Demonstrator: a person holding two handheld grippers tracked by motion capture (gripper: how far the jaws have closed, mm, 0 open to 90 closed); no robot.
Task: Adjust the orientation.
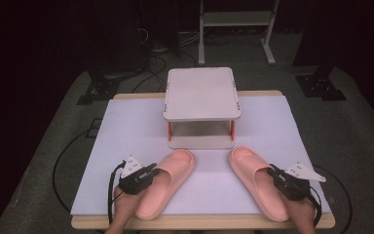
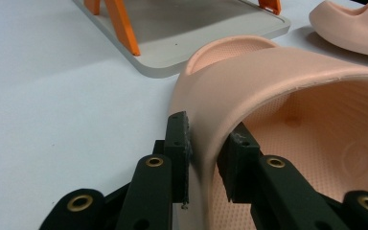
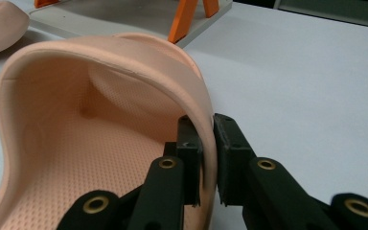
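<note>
Two pink slippers lie on the white mat (image 1: 126,141) with their toes toward the rack. My left gripper (image 1: 150,172) is at the outer side of the left slipper (image 1: 170,180). In the left gripper view my left gripper (image 2: 208,155) has its jaws pinching the edge of the strap of the left slipper (image 2: 292,91), one pad outside and one inside. My right gripper (image 1: 274,172) is at the outer side of the right slipper (image 1: 253,175). In the right gripper view my right gripper (image 3: 207,151) squeezes the strap wall of the right slipper (image 3: 100,124) between its pads.
A small two-level rack (image 1: 202,92) with grey shelves and orange posts stands at the back middle of the mat, just beyond the slipper toes. Its lower shelf (image 2: 196,28) lies close ahead of the left slipper. The table's front edge (image 1: 199,222) runs beside my hands.
</note>
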